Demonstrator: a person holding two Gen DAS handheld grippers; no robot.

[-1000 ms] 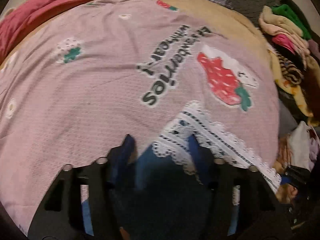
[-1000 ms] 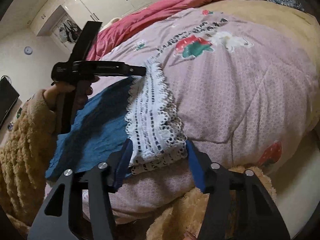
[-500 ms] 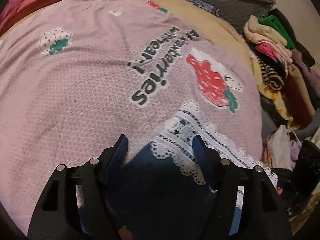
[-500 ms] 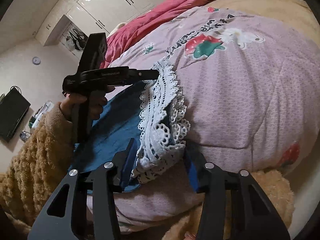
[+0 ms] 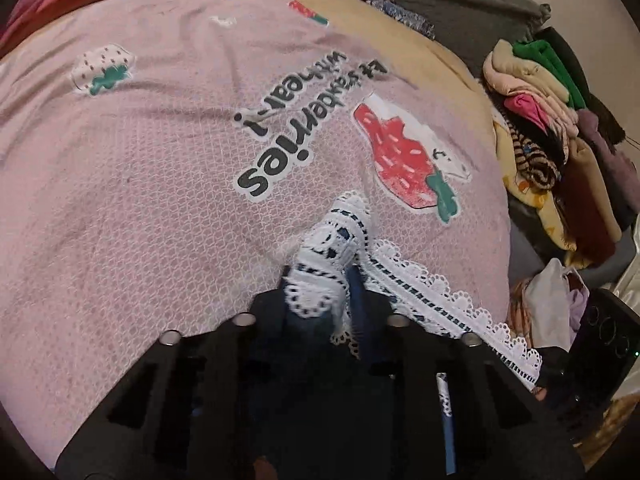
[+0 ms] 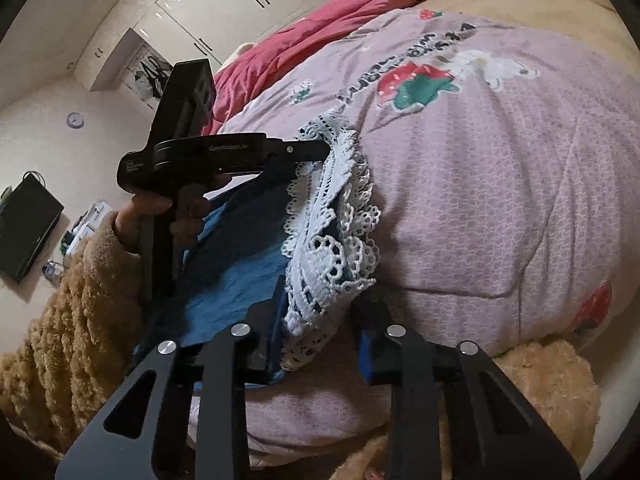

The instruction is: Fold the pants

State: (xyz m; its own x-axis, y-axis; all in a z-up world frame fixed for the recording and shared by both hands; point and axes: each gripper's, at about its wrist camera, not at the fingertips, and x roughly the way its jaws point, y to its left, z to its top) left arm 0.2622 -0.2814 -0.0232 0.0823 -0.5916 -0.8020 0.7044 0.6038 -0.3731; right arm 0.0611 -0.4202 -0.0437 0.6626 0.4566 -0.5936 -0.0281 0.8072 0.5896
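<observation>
The pants [image 6: 236, 256] are blue with a white lace hem [image 6: 332, 236] and lie at the near edge of a pink strawberry quilt [image 6: 500, 184]. My left gripper [image 5: 320, 300] is shut on the lace hem [image 5: 320, 272], which bunches up between its fingers. In the right wrist view the left gripper [image 6: 316, 150] pinches the far end of the hem. My right gripper [image 6: 320, 328] has its jaws part closed around the near end of the hem, with a gap still showing beside the lace.
A pile of folded clothes [image 5: 552, 128] lies to the right of the quilt. A red blanket [image 6: 340, 20] lies at the far side of the bed. Wardrobe doors [image 6: 224, 12] stand behind. A fluffy tan sleeve [image 6: 68, 320] covers the left arm.
My left gripper has closed on the lace hem and bunched it. My right gripper has narrowed around the near hem, and the hem has gathered between the two grippers.
</observation>
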